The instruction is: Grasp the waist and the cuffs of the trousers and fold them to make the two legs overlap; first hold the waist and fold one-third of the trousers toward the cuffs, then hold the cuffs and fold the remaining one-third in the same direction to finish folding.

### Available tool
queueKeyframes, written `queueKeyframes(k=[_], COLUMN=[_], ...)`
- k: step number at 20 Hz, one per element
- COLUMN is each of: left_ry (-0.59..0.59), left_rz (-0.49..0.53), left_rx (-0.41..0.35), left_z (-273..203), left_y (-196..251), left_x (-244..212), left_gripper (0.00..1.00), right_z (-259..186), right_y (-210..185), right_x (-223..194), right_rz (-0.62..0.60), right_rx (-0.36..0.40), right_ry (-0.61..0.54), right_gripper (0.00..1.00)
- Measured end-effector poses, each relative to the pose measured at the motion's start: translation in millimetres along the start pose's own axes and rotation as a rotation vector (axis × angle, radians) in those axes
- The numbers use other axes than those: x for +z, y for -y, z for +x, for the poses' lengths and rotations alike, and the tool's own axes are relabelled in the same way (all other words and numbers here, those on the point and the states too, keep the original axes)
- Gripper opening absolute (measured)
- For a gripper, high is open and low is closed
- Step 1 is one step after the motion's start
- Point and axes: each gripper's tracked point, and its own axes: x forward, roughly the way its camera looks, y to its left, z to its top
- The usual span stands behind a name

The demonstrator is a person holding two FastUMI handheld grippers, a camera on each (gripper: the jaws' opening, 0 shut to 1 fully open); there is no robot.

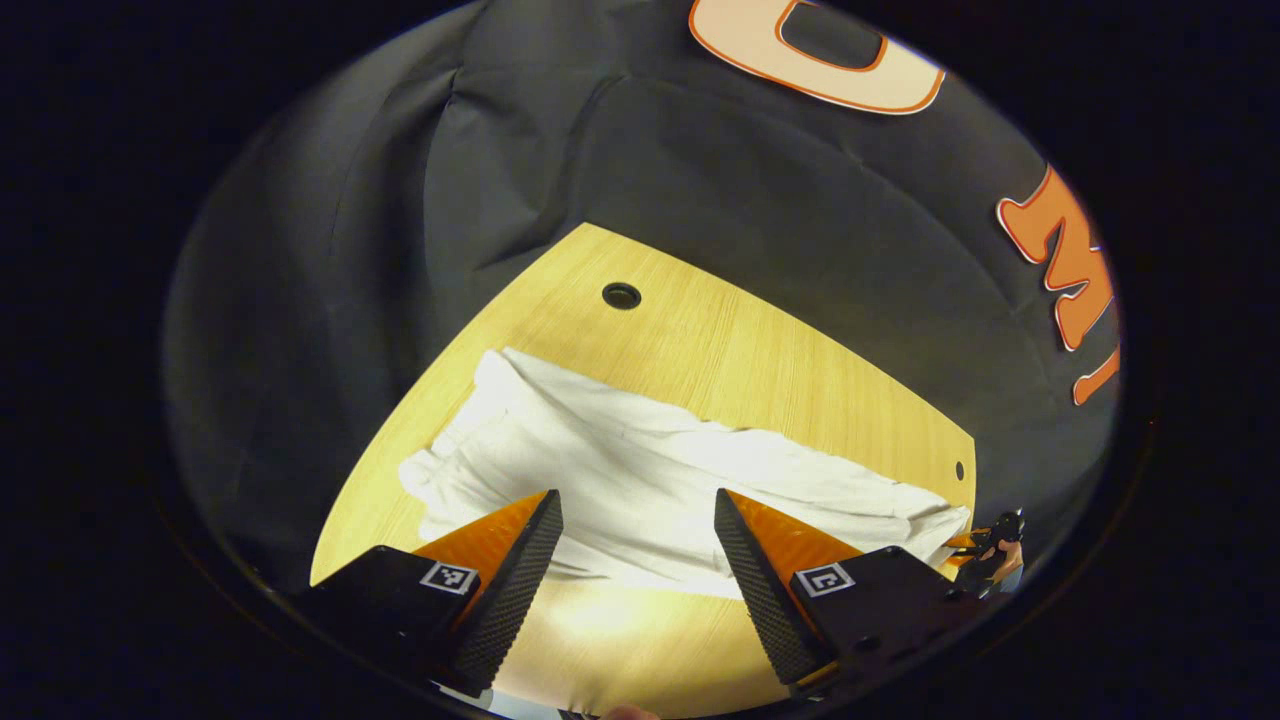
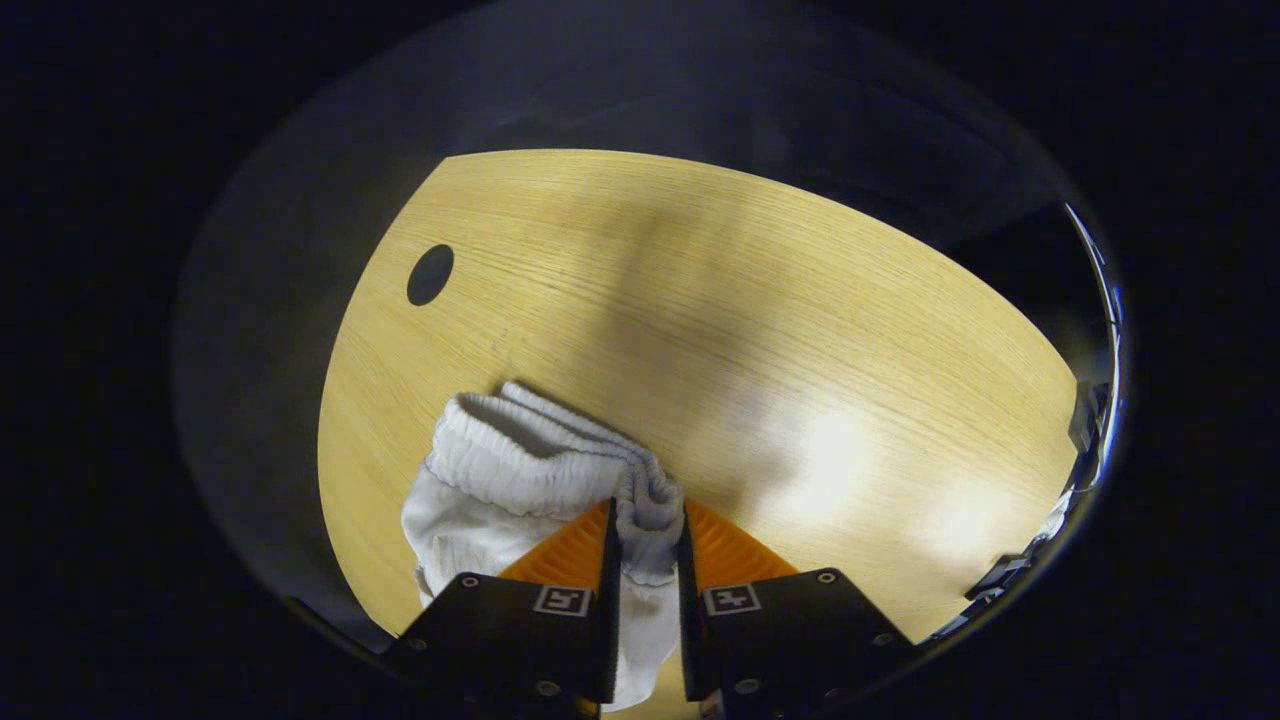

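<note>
Bright overhead glare on table [image 2: 840, 450] (fisheye-bent edges); dim surroundings, sharp focus.

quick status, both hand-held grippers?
Left hand-held gripper: open, above the trousers.
Right hand-held gripper: shut on the waistband.

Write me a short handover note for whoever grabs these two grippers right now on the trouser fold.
Right gripper: shut on the elastic waist of the white trousers, bunched between both fingers.
Left gripper: open, holding nothing, pointing at the middle of the trousers.
Trousers: stretched long across the wooden table, legs apparently already lying together.
Done: the waist is gripped; the legs look overlapped.
Left: carry the waist one-third toward the cuffs, then take the cuffs and fold the last third over.
</note>
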Motion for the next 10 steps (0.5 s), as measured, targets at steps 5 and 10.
queueKeyframes(k=[5,10], left_ry=[0.008,0.025], left_rz=[0.033,0.065], left_rx=[-0.034,-0.07], left_z=[-7,-10], left_y=[-1,-3], left_x=[-21,-25], left_gripper=[0.96,0.99], right_z=[-6,-35], right_y=[-2,-20], right_x=[-3,-5], right_rz=[0.033,0.024], right_rx=[0.133,0.251], right_ry=[0.037,0.132], right_gripper=[0.12,0.12])
